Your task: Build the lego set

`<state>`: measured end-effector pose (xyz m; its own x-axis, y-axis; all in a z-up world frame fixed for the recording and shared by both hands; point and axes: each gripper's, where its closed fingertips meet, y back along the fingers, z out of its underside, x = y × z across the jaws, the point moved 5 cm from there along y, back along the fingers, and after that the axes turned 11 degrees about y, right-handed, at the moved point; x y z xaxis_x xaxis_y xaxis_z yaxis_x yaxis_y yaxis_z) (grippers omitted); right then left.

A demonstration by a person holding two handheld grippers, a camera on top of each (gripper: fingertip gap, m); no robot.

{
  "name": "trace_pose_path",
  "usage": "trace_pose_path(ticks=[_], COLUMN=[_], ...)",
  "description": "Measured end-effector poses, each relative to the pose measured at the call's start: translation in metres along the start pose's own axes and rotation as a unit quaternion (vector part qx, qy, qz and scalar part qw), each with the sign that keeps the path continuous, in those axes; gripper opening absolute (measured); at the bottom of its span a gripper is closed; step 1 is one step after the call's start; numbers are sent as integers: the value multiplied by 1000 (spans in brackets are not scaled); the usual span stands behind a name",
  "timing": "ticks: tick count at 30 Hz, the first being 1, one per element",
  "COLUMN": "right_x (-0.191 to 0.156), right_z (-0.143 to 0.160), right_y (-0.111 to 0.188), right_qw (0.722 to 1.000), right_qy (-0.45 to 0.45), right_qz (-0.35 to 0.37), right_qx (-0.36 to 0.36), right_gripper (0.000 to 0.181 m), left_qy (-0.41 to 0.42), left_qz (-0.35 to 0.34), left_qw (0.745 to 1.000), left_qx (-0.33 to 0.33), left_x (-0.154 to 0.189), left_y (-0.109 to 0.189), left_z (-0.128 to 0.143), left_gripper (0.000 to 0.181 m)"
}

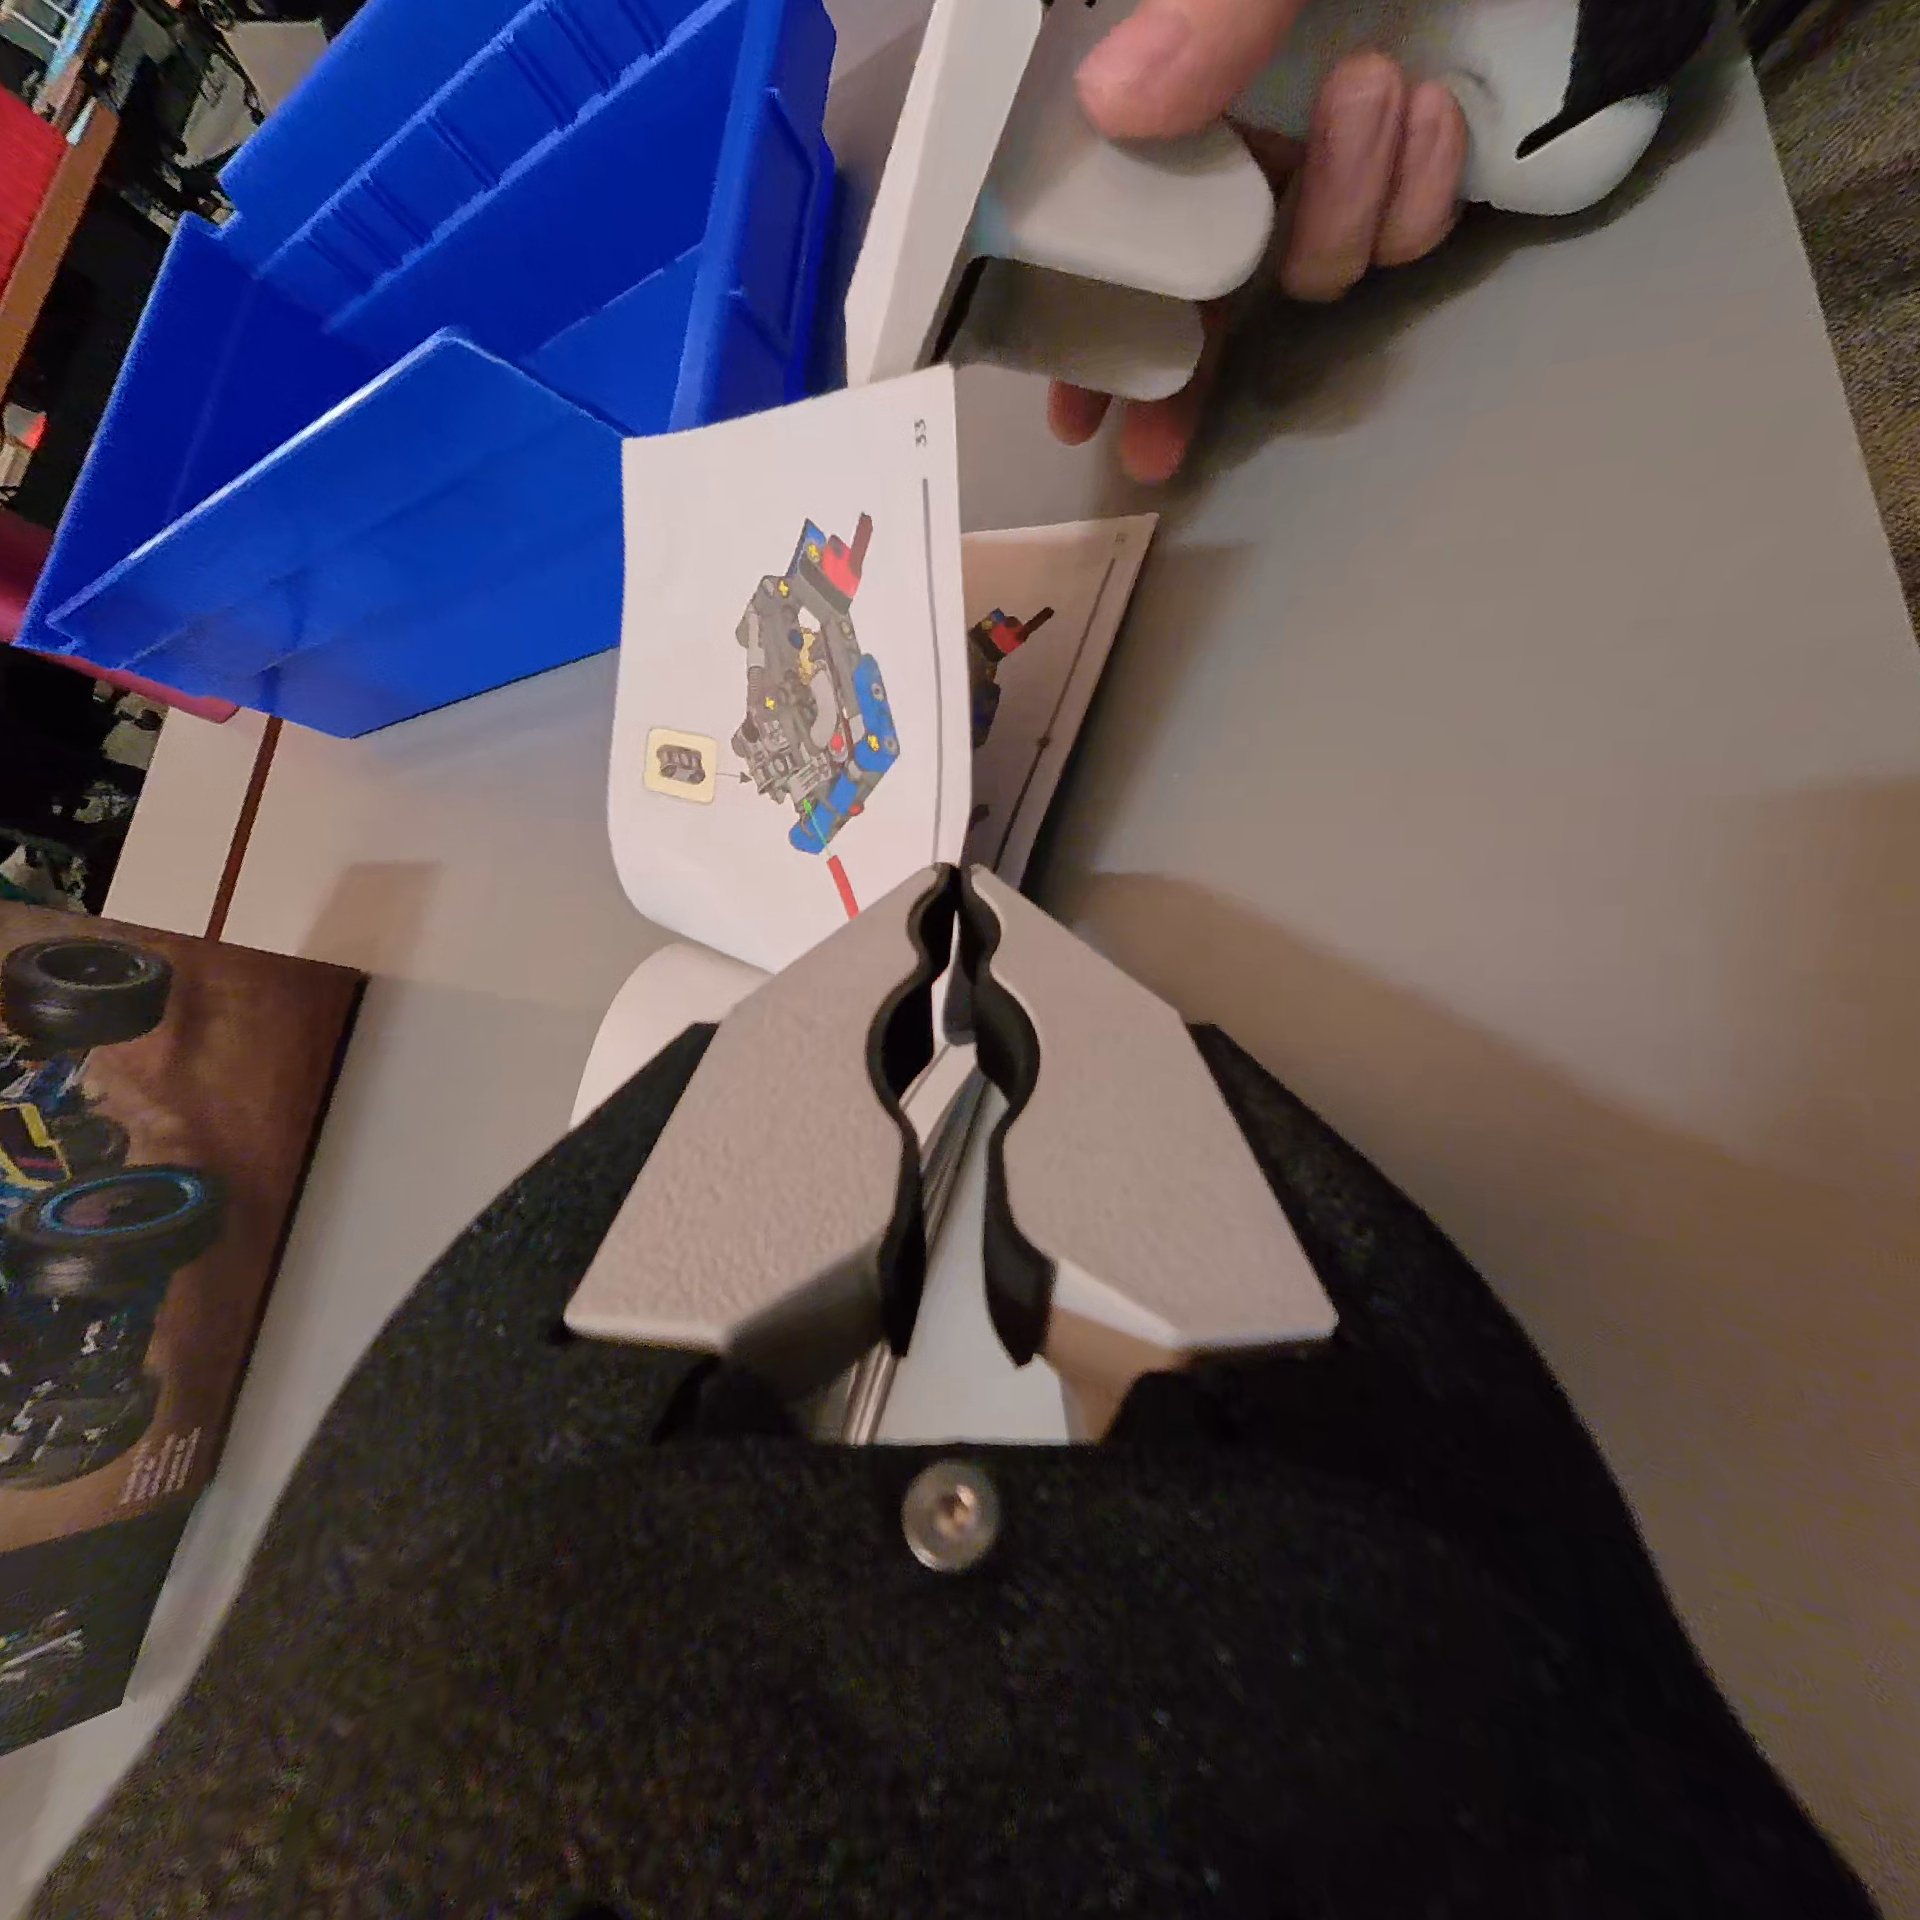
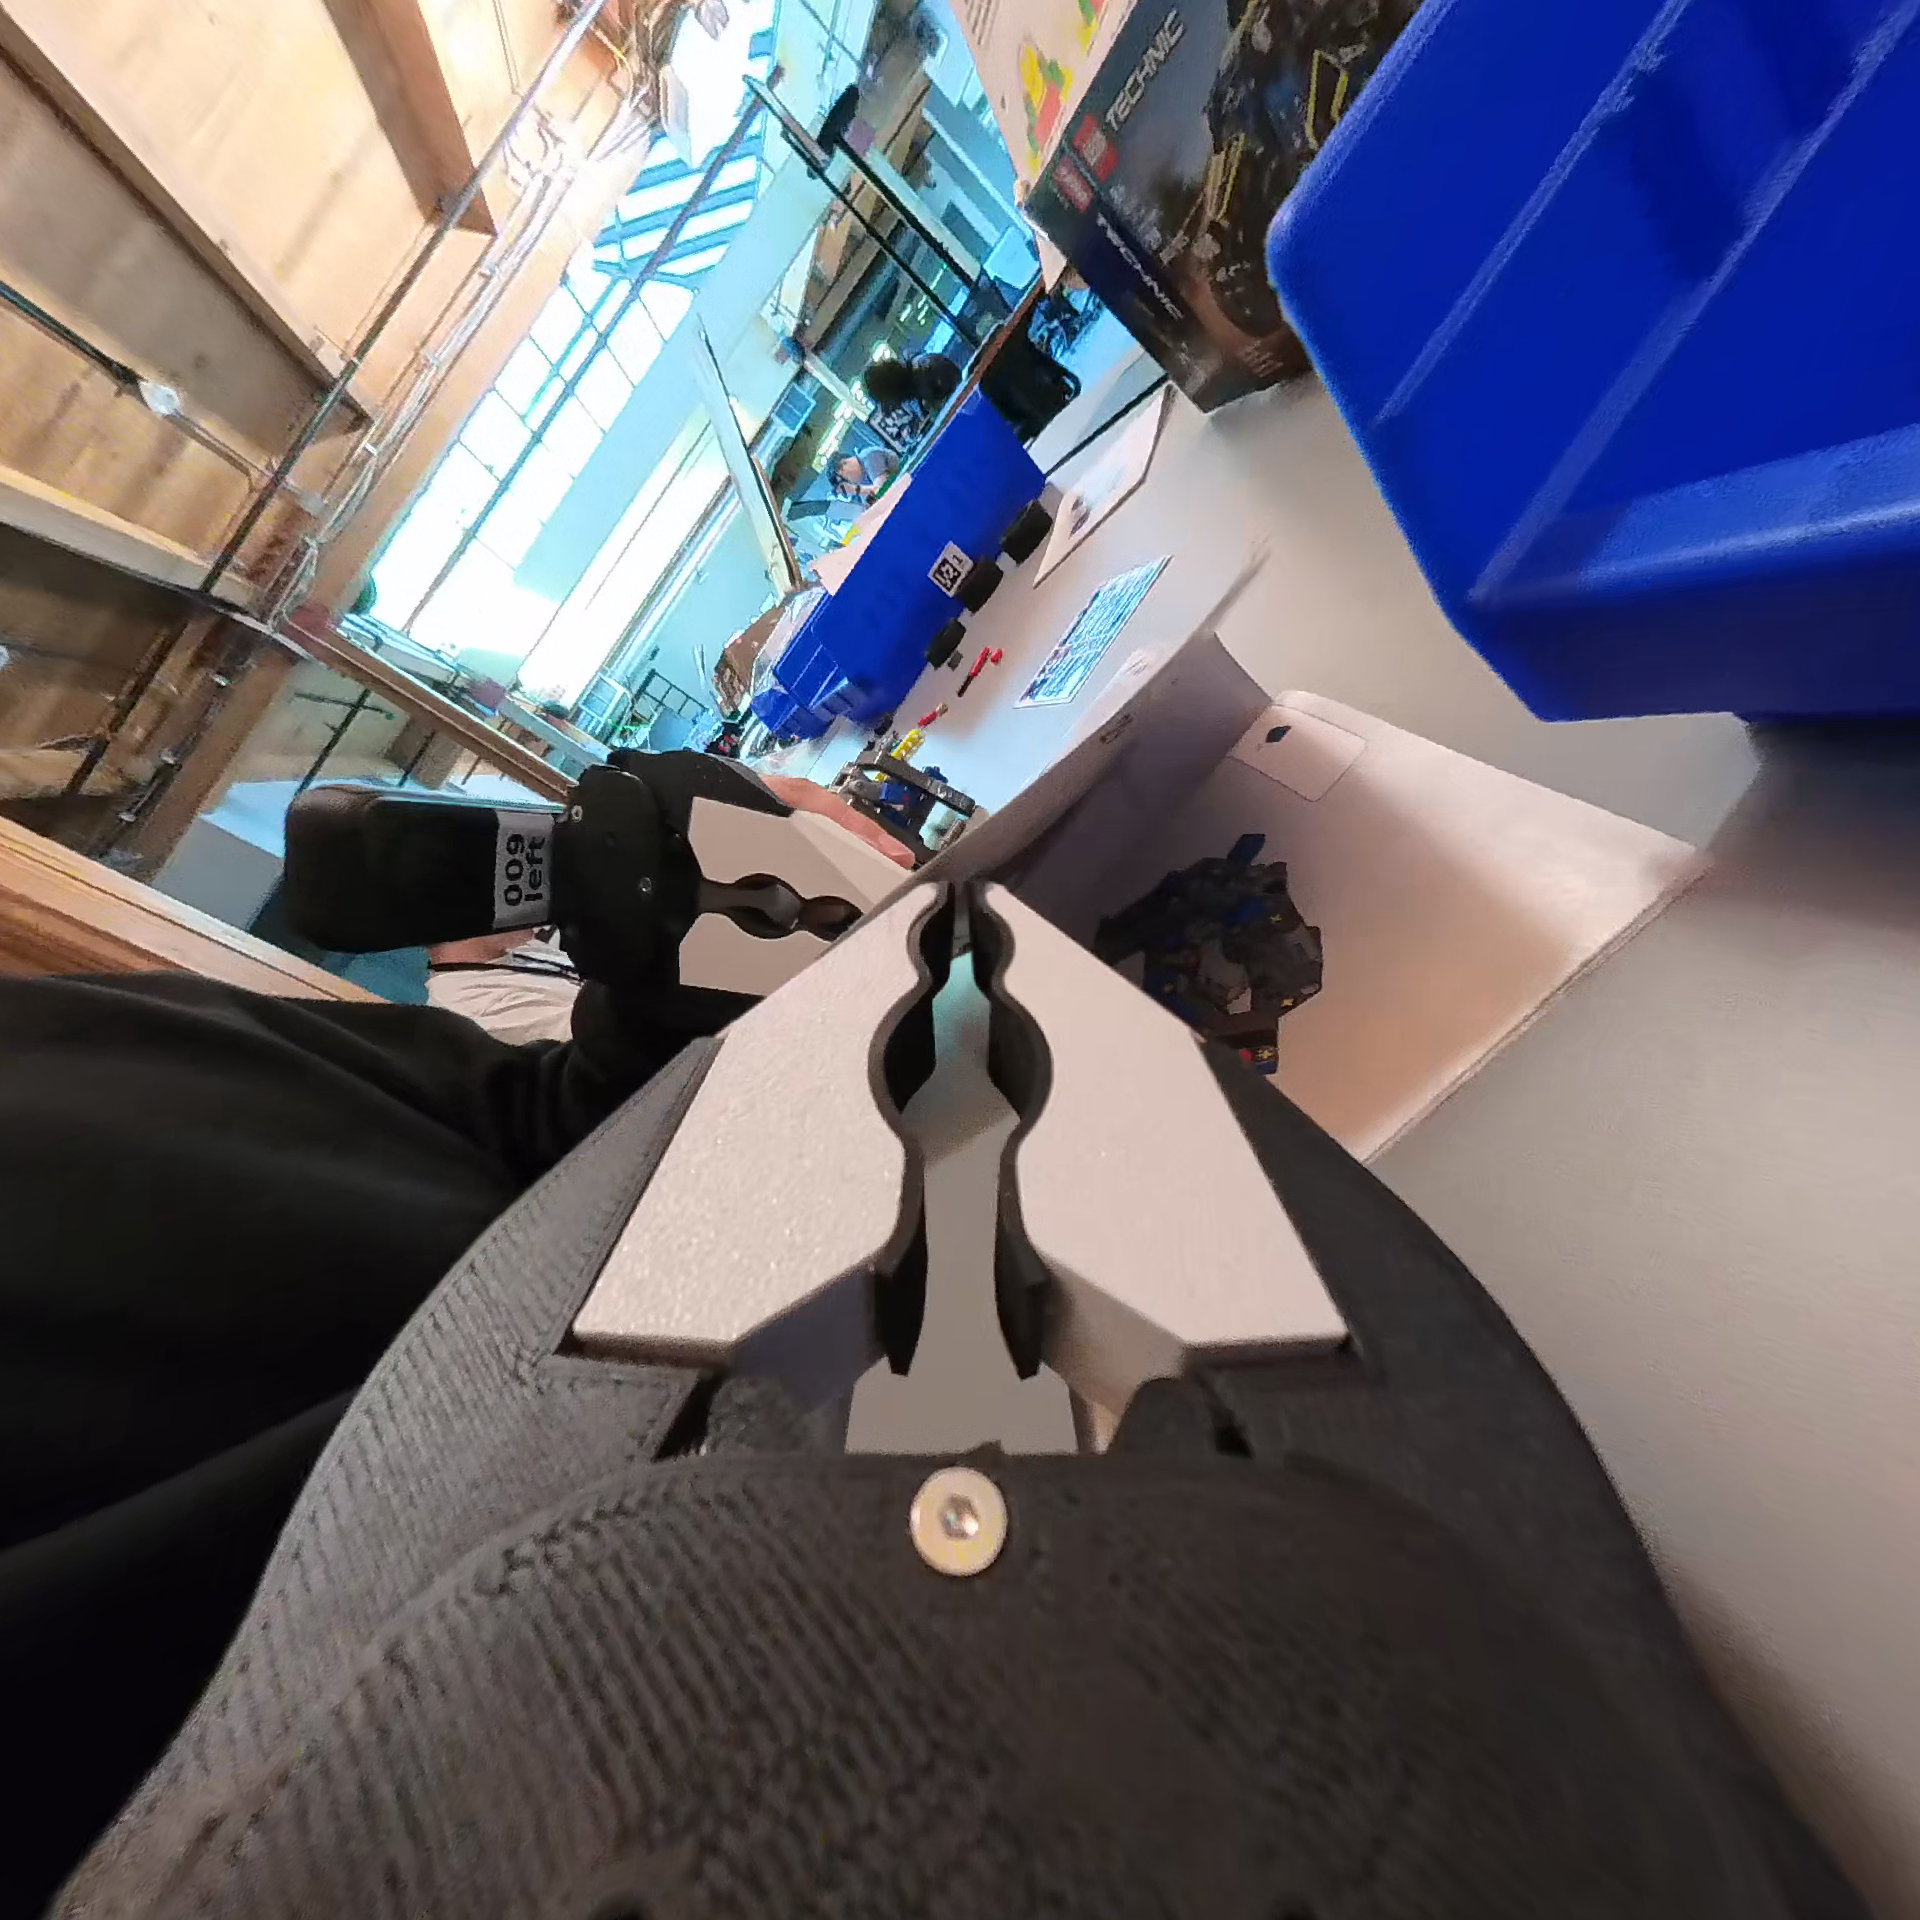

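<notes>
Left wrist view: the left gripper (image 1: 954, 883) pinches a page of the instruction booklet (image 1: 779, 665) closed-fingered, lifting it to flip, blue bins (image 1: 468, 364) behind. Right wrist view: the right gripper (image 2: 961, 899) clamps the booklet's edge, probably steadying it; the half-built model (image 2: 1216, 951) sits just beyond.

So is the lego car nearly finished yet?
Not yet. Done: a small part-built lump sits on the table, and the booklet is open partway through. In hand: both tools are turning a page, with the left tool and right tool each shut on the paper. Left: loose pieces and black wheels lie unused.
</notes>
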<state>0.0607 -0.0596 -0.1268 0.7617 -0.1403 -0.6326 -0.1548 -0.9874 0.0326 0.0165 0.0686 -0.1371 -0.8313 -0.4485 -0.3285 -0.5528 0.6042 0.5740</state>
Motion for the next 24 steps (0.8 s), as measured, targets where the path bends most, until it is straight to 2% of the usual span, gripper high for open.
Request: trace_pose_path(ticks=[3, 6, 9, 11, 18, 21, 24], right_x=[4, 6, 11, 9, 14, 15, 15], right_z=[0, -5, -4, 1, -4, 0, 0], right_y=[-2, 2, 2, -3, 1, -3, -4], right_qw=[1000, 999, 999, 999, 998, 998, 998], right_qy=[-12, -22, -33, -20, -37, -24, -24], right_qz=[15, 14, 28, 32, 42, 61, 61], right_qx=[1, 23, 22, -7, 20, -1, -2], right_gripper=[10, 10, 0, 13, 20, 50, 51], left_qy=[4, 10, 14, 14, 26, 31, 31], left_qz=[-3, -7, -6, -8, -12, -15, -16], left_qw=[1000, 1000, 1000, 1000, 1000, 999, 999], left_qx=[1, 3, 8, 6, 9, 11, 11], left_x=[-1, -2, -2, -3, -6, -7, -7], left_y=[0, 1, 3, 3, 5, 6, 7], left_z=[1, 2, 1, 2, 4, 5, 6], left_gripper=[0, 0, 0, 0, 0, 0, 0])
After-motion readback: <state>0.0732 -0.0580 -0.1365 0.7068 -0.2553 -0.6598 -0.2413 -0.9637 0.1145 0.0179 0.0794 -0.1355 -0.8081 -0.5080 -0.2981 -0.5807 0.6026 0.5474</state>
